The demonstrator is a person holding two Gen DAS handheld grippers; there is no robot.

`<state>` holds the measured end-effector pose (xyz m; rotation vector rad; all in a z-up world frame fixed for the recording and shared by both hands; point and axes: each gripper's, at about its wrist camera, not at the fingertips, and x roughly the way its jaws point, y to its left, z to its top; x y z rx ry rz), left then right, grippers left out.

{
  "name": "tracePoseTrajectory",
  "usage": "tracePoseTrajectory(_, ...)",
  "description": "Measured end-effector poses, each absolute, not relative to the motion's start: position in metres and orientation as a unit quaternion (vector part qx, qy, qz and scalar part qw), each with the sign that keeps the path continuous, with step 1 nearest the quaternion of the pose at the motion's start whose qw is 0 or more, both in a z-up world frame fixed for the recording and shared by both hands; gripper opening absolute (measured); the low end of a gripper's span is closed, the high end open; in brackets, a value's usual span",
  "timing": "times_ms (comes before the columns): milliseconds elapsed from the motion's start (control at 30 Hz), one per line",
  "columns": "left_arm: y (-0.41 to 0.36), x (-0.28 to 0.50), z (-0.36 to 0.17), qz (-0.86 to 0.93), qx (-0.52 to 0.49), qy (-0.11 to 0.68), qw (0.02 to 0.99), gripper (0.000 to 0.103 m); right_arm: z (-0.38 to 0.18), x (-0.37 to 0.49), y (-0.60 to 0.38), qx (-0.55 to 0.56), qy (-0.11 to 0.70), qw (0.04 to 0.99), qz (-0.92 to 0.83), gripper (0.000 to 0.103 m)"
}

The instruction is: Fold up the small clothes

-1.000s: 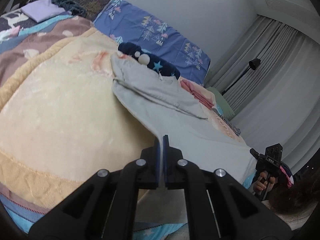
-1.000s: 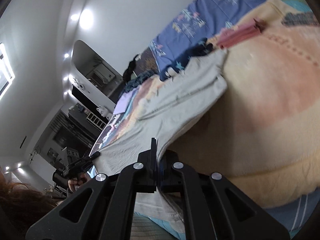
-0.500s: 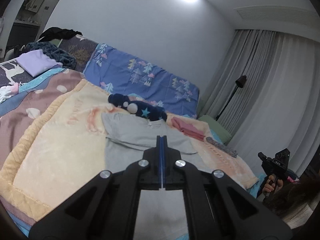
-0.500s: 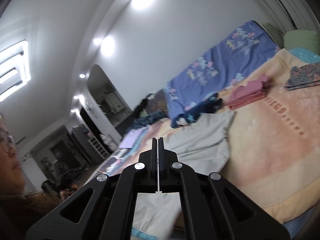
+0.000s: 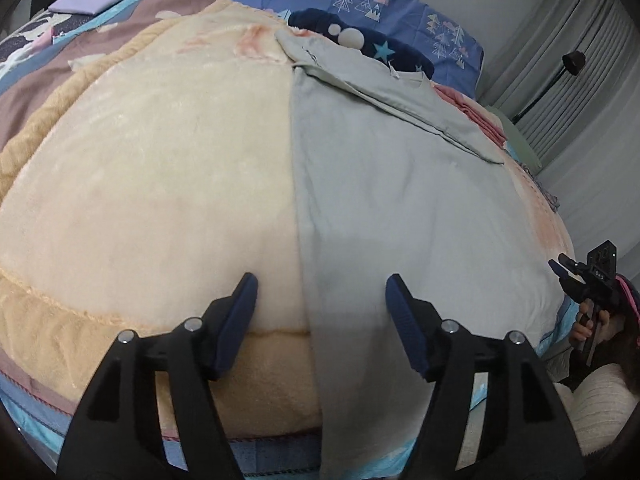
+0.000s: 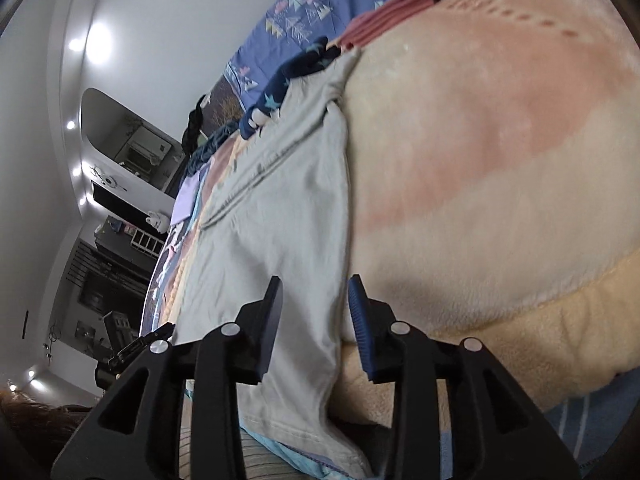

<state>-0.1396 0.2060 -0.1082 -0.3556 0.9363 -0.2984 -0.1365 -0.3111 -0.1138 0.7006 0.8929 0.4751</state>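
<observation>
Now both tools gape over grey garment point(image 5: 400, 184).

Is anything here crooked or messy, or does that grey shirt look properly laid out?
Mostly tidy. The grey shirt lies flat on the cream blanket, but its bottom hem hangs over the bed edge and its collar end rests against the navy star-print garment.

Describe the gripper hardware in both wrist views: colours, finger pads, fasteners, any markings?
Both look identical. The left gripper and right gripper have matte black triangulated linkage frames with cut-outs, round silver fasteners at the joints, and dark blue ribbed finger pads. No cables or sleeves show; no markings are legible up close.
</observation>
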Motion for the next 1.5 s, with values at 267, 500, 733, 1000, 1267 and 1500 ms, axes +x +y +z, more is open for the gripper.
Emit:
tracePoseTrajectory(267, 0.201, -0.159, -0.108, -0.219, -0.182, 0.444, 0.85, 0.067, -0.122, -0.15, -0.292, 0.294, 0.448, 0.794, 0.287, 0.035)
tracePoseTrajectory(500, 0.182, -0.133, -0.119, -0.26, -0.192, 0.449, 0.833, 0.052, -0.129, -0.122, -0.282, 0.356, 0.441, 0.747, 0.348, 0.035)
tracePoseTrajectory(733, 0.198, -0.158, -0.122, -0.265, -0.227, 0.44, 0.828, 0.02, -0.118, -0.161, -0.277, 0.3, 0.456, 0.756, 0.361, 0.035)
tracePoseTrajectory(1000, 0.195, -0.17, -0.04, -0.245, -0.197, 0.313, 0.896, 0.002, -0.051, -0.16, -0.282, 0.325, 0.328, 0.799, 0.385, 0.001)
tracePoseTrajectory(1267, 0.19, -0.188, 0.023, -0.268, -0.168, 0.229, 0.921, 0.002, 0.009, -0.177, -0.288, 0.3, 0.241, 0.834, 0.395, 0.001)
tracePoseTrajectory(1500, 0.195, -0.183, 0.009, -0.252, -0.192, 0.242, 0.917, 0.002, 0.008, -0.157, -0.281, 0.294, 0.249, 0.836, 0.391, 0.001)
